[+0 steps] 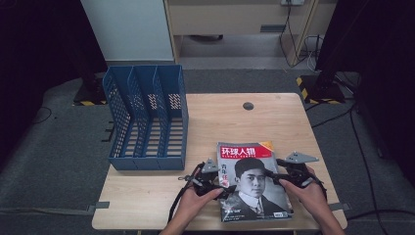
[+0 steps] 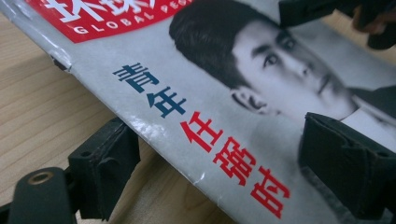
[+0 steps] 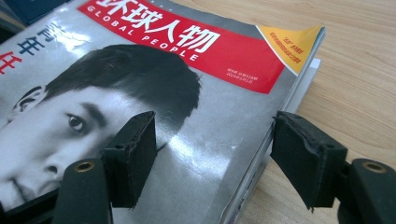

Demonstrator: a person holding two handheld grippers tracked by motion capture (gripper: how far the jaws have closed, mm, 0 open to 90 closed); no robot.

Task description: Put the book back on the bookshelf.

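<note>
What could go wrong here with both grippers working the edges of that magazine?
The right gripper stands open astride the open-page edge of the magazine, so closing may catch only the cover and bend it. The left gripper, open astride the spine edge, may crease the spine, already scuffed. Lifted unevenly, the glossy magazine might slip free.

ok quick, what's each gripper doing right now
Left gripper: open, jaws straddling the magazine's spine edge, not clamped.
Right gripper: open, jaws straddling the magazine's opposite edge, not clamped.
</note>
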